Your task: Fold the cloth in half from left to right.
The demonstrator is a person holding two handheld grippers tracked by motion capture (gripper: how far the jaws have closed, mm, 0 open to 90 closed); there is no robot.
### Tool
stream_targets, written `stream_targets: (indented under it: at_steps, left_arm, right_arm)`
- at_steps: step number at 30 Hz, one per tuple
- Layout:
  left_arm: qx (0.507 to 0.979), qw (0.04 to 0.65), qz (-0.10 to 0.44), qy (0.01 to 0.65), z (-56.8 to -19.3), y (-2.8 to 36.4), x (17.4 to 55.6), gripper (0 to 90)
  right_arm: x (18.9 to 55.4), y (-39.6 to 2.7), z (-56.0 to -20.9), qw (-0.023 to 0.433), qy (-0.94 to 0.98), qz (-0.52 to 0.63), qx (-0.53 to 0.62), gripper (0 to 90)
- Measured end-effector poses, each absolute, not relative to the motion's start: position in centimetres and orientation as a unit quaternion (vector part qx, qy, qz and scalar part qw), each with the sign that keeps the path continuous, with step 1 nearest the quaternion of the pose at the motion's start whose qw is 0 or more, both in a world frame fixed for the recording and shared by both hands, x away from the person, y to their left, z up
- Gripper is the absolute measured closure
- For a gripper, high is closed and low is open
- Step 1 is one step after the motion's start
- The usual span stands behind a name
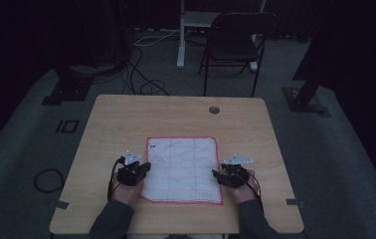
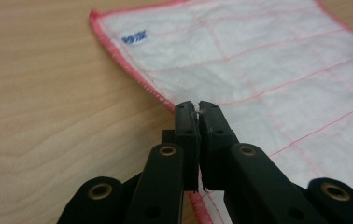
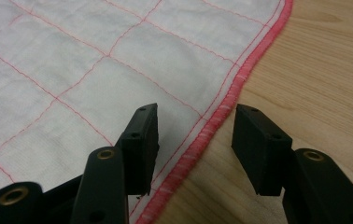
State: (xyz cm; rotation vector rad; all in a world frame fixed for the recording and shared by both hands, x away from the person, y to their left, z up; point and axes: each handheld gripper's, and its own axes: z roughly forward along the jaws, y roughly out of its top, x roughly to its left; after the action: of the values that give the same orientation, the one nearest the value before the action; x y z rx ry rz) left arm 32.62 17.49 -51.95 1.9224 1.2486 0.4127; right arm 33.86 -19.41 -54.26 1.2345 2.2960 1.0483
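Now, cloth (image 1: 182,169) flat on tabletop (image 1: 126,119). My left hand-held gripper (image 2: 198,106) pinches its left hem, only threads caught; could slip on lifting. My right hand-held gripper (image 3: 195,128) gapes astride the right hem, nothing gripped; lifting now would skew the cloth.

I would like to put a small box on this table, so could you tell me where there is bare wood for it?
The widest free patch is the far strip of the table, between the cloth and the round hole. Narrower bare strips run along the table's left and right edges, outside each hand. The near middle is crowded: left gripper and right gripper work the cloth's side edges.
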Motion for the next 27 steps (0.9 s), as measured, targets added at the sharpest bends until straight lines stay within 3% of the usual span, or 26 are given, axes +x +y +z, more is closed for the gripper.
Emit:
stream_targets:
  at_steps: [27]
  left_arm:
    - [0.766, 0.461, 0.138, 0.426, -47.8, 12.7, 33.8, 88.1]
  right_arm:
    - [33.9, -19.4, -54.4, 0.170, 0.810, 0.364, 0.428, 50.0]
